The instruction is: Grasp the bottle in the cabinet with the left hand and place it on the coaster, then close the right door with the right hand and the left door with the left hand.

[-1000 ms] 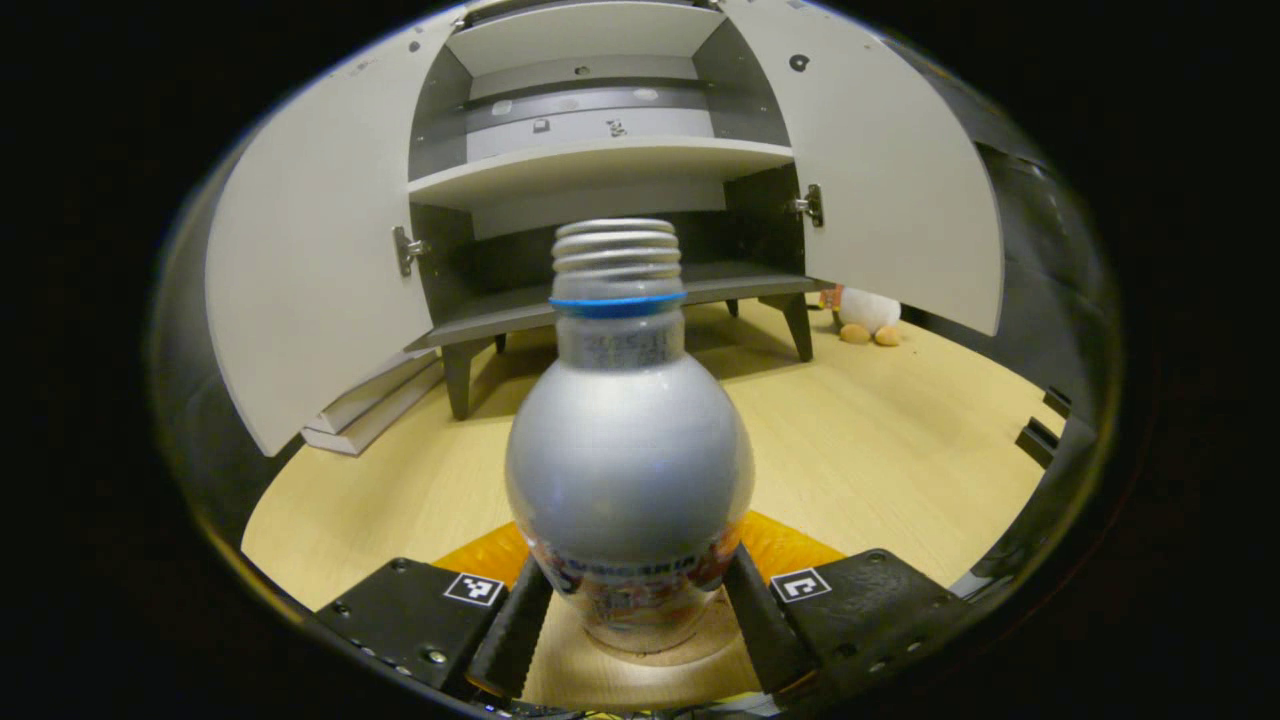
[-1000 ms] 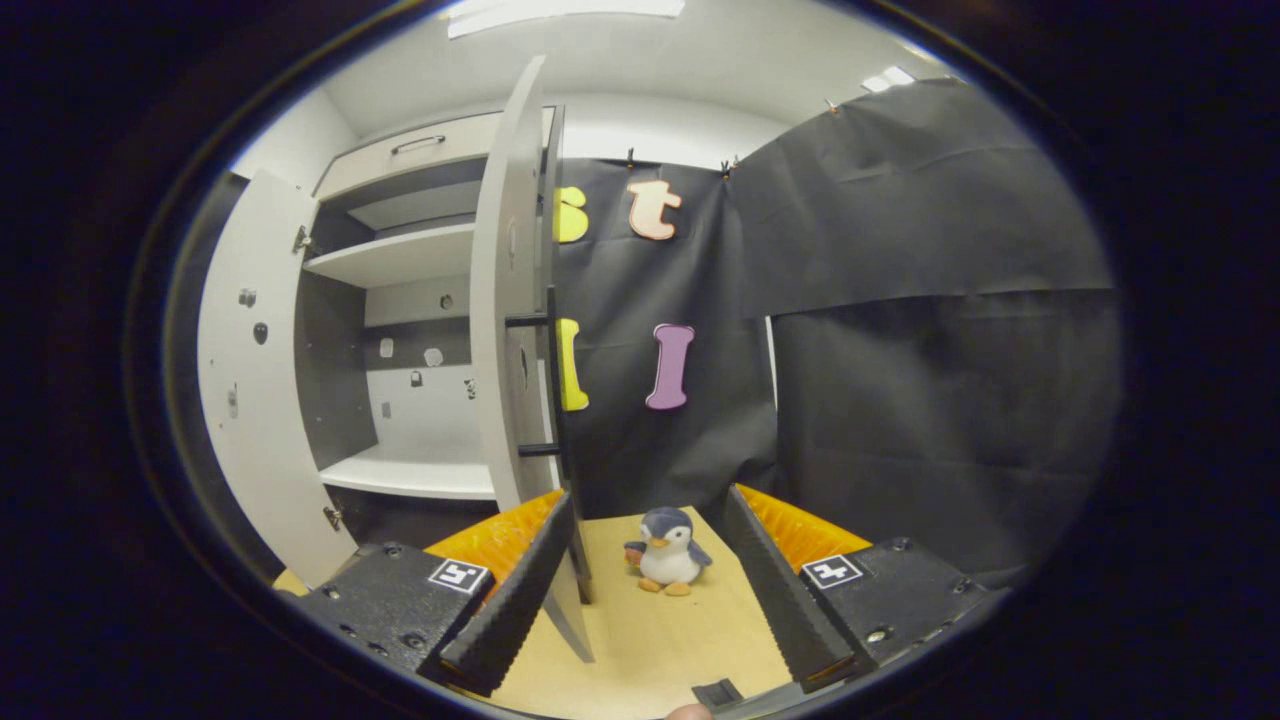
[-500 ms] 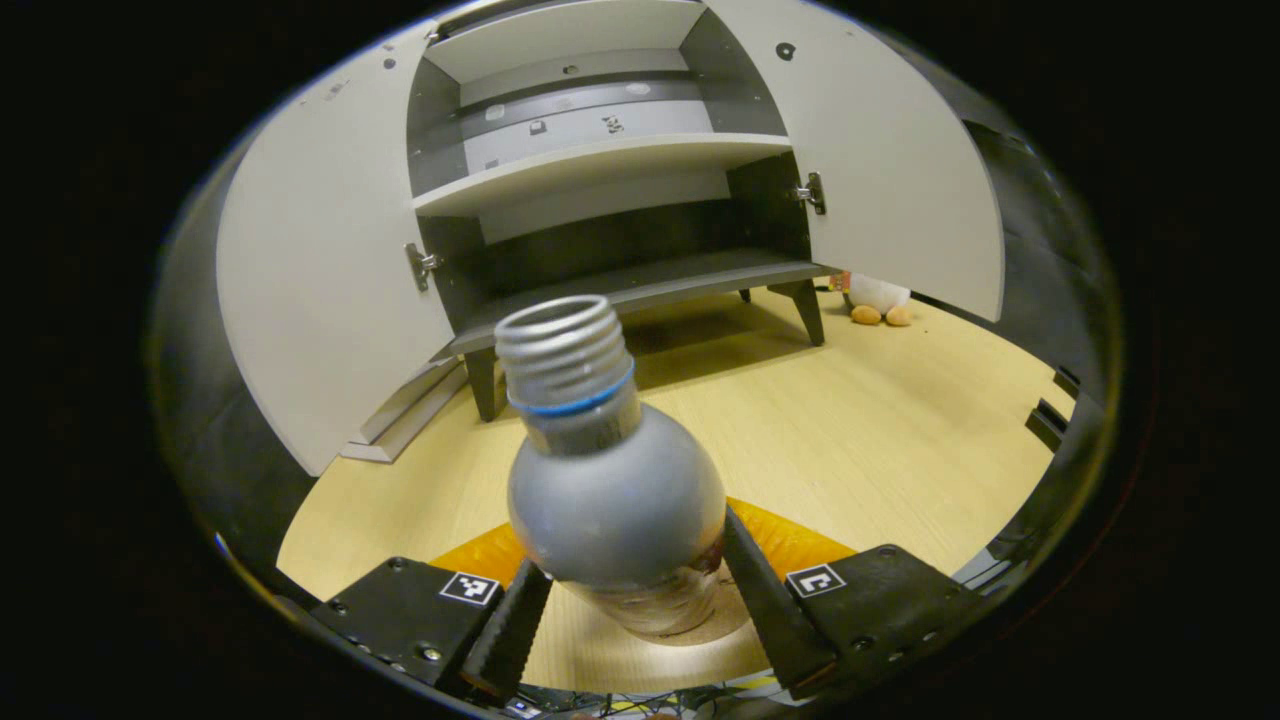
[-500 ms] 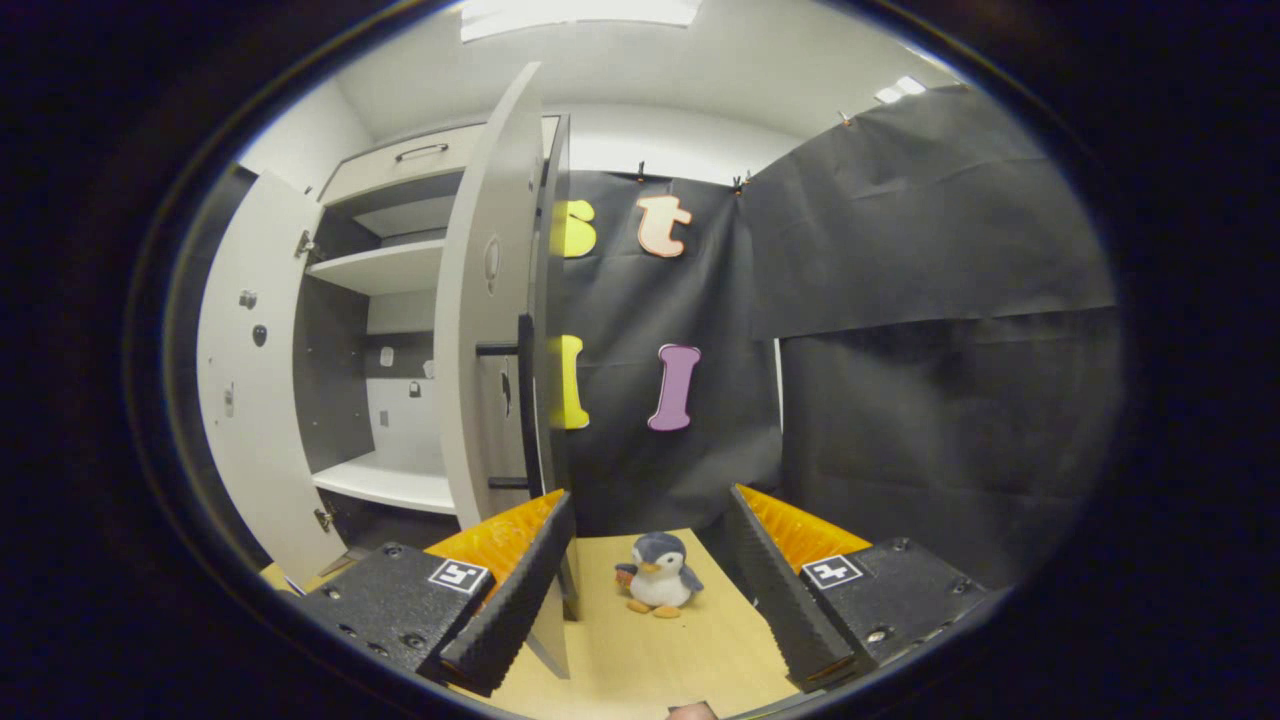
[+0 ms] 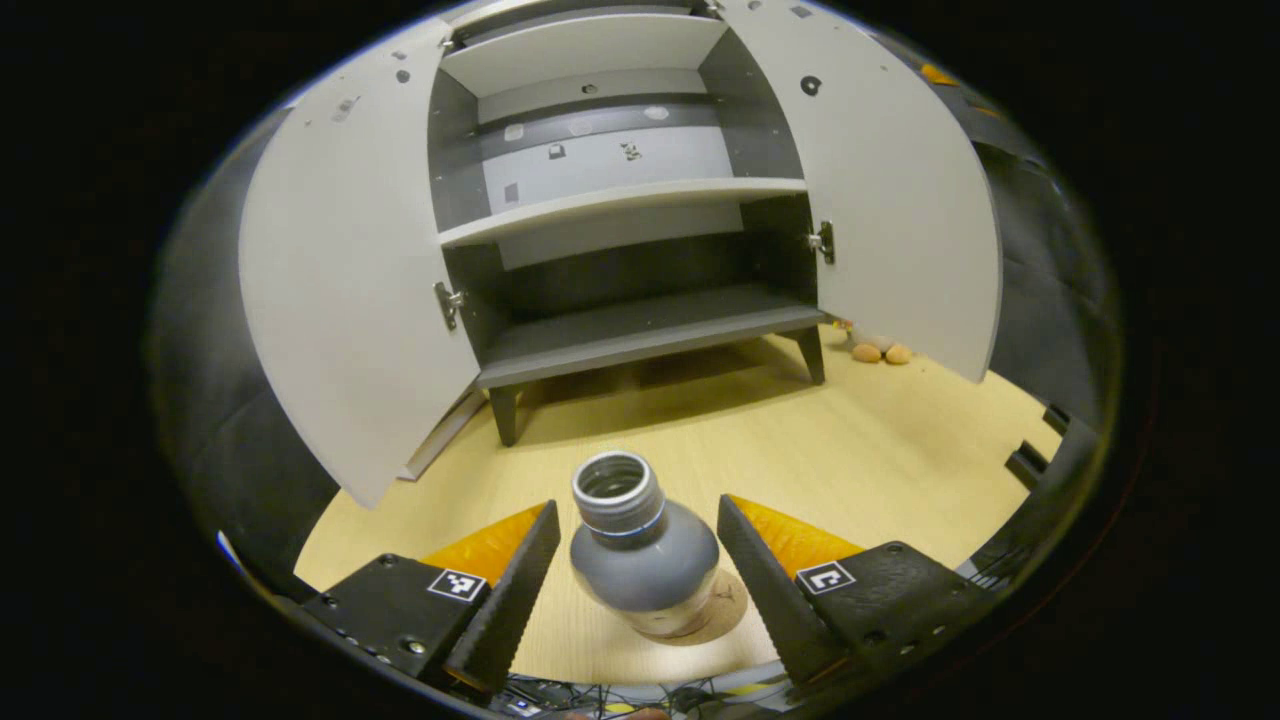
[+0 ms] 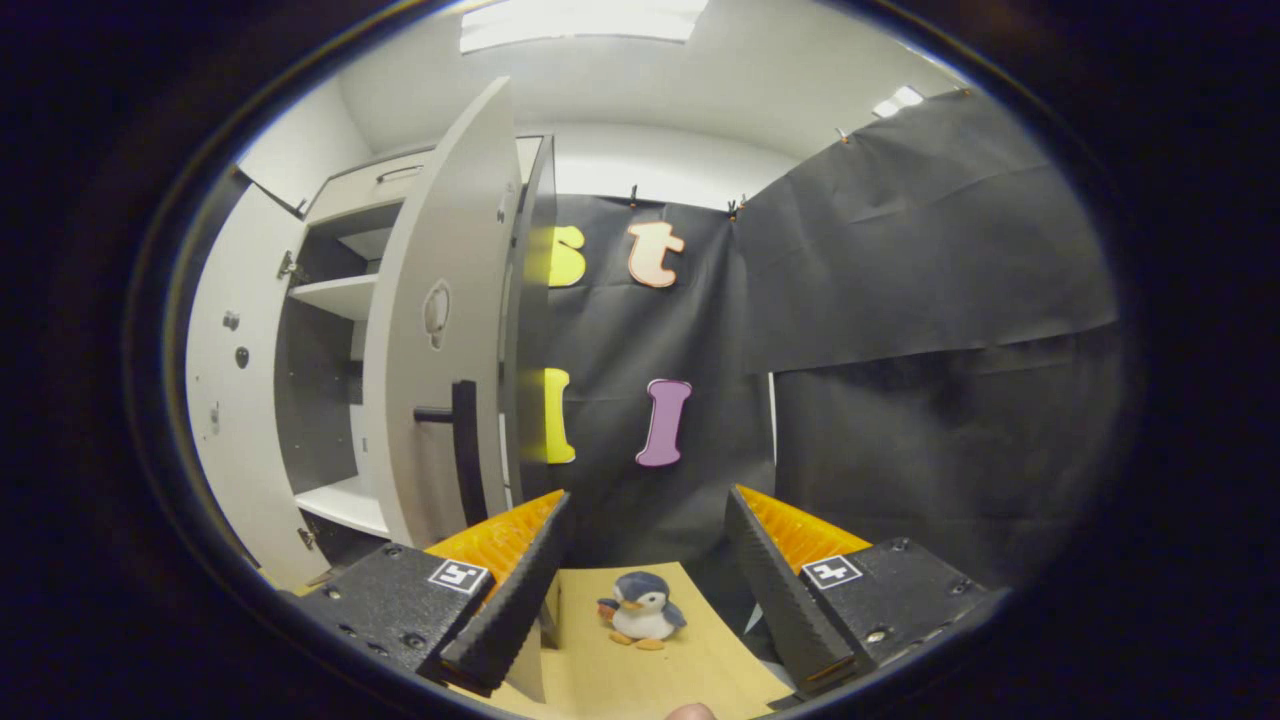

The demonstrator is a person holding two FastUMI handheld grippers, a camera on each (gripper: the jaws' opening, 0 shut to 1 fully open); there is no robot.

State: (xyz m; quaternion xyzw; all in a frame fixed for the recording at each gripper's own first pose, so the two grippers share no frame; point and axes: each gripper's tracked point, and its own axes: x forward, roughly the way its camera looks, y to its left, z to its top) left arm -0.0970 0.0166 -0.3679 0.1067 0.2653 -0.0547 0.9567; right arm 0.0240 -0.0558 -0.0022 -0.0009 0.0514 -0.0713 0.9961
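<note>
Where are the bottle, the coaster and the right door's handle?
bottle (image 5: pixel 643 560): left gripper view, on its grey shoulder.
coaster (image 5: pixel 733 603): left gripper view, on the rim showing right of the bottle's base.
right door's handle (image 6: pixel 466 440): right gripper view, on the black vertical bar.

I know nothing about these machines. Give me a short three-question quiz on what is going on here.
1. True or false: the left gripper is clamped on the bottle.
2. The bottle stands on: A) a cabinet shelf B) the coaster C) the bare table.
3. Fill in: beyond the right gripper sits a toy ____.

Key: 1 false, its fingers stand apart from the bottle; 2 B; 3 penguin.
</note>
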